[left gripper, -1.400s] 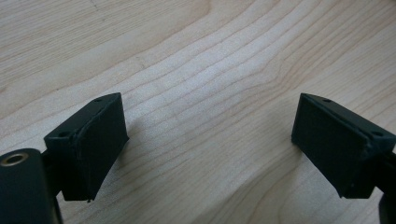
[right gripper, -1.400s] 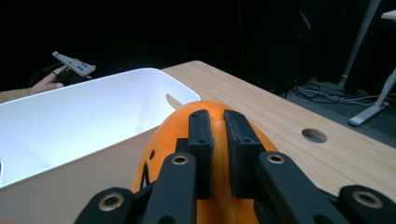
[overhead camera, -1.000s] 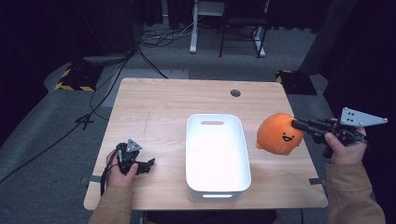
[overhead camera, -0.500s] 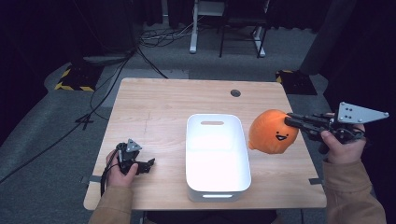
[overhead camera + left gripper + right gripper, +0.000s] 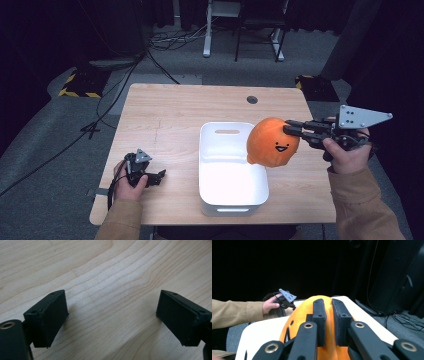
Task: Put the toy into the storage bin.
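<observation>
An orange plush ball with a smiling face [image 5: 272, 142] hangs in the air over the right rim of the white bin [image 5: 215, 170]. My right gripper [image 5: 289, 129] is shut on a pinch of its top, coming in level from the right. In the right gripper view the two black fingers [image 5: 319, 315] squeeze a ridge of the orange plush [image 5: 298, 317]. My left gripper [image 5: 156, 176] rests on the table at the front left. Its jaws stand wide apart in the left gripper view, its own gripper [image 5: 112, 317] over bare wood with nothing between them.
The wooden table [image 5: 170, 115] has a round cable hole [image 5: 252, 99] near its far edge. The white bin has a handle slot [image 5: 227, 132] at its far end and looks empty inside. Chair legs and cables lie on the dark floor beyond the table.
My right gripper has carried the orange plush up and to the left, from beside the bin to over its right rim. The left gripper has stayed put.
</observation>
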Demonstrator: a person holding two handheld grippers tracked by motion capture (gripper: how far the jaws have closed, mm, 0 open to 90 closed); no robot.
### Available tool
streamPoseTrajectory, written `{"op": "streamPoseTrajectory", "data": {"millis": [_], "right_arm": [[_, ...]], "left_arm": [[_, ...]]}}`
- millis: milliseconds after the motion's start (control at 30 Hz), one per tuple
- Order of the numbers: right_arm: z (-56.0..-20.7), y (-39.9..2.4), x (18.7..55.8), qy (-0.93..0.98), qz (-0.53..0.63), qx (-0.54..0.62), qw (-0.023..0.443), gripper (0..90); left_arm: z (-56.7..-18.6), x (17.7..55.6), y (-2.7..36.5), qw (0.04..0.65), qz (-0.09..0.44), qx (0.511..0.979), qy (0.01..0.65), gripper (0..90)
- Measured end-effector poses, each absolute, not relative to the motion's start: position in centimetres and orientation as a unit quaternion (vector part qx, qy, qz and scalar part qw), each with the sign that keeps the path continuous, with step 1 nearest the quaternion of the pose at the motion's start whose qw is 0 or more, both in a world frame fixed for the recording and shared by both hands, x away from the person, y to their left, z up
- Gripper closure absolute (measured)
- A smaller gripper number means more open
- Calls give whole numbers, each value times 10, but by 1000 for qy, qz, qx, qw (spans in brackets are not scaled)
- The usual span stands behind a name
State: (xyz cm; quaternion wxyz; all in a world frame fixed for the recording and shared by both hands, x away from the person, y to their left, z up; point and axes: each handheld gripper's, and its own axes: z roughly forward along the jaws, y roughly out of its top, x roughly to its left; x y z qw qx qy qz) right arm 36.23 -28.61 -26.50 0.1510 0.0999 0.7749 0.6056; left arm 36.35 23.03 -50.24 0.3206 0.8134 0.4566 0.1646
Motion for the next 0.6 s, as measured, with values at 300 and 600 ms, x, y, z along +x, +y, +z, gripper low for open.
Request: {"op": "streamPoseTrajectory", "data": {"millis": [300, 600], "right_arm": [[-265, -262, 364, 781, 604, 88, 136, 821], [-271, -241, 365, 785, 602, 80, 118, 820]], "left_arm": [[-502, 364, 230, 321, 164, 814, 456, 107], [-502, 364, 230, 321, 164, 813, 457, 106]]}}
